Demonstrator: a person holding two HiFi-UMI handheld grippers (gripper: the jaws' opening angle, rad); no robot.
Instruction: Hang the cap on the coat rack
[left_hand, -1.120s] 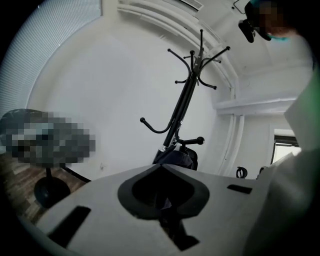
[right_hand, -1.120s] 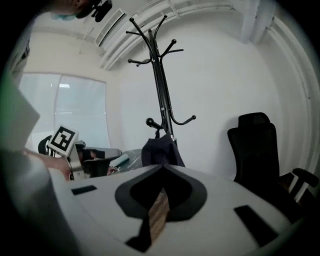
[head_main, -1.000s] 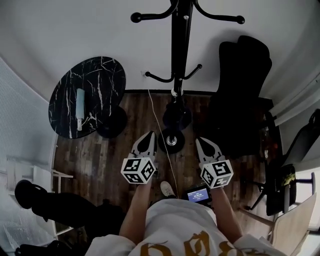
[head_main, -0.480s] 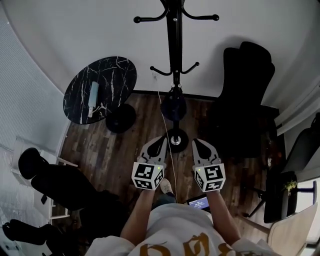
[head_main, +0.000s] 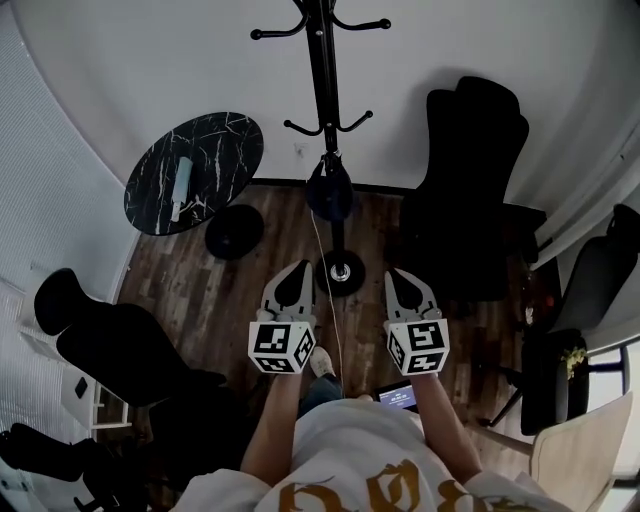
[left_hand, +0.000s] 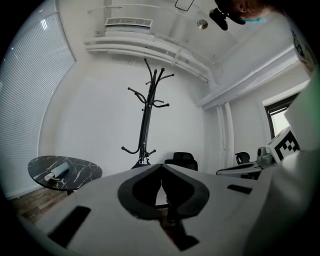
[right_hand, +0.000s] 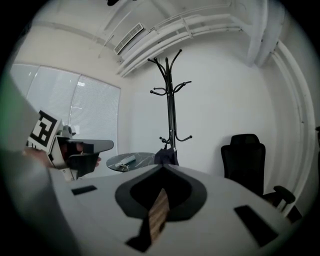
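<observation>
Jaws on both sides are pressed together with nothing caught in them. The left gripper (left_hand: 161, 165) shows its two dark pads meeting at a point, and so does the right gripper (right_hand: 162, 167), where only a strip of wooden floor shows through the opening behind the tips. In the head view the two sit side by side at lower centre, left gripper (head_main: 300, 270) and right gripper (head_main: 393, 273), both aimed up the frame at the coat rack (head_main: 322, 80).

What I take for the cap (head_main: 328, 190) is the dark rounded shape low on the rack's pole, just under the lower pair of hooks and above the round base. The right gripper view shows it as a dark lump (right_hand: 165, 156) against the pole. Which peg carries it is too small to tell.

Over the last second the rack has shrunk in the head view and slid from upper centre towards upper left, and the marble table (head_main: 215, 150) has drawn in with it. The grippers have kept their place and their closed state. That reads as the person backing off from the rack, and with the cap apparently on it and both grippers empty, the hanging looks finished.
</observation>
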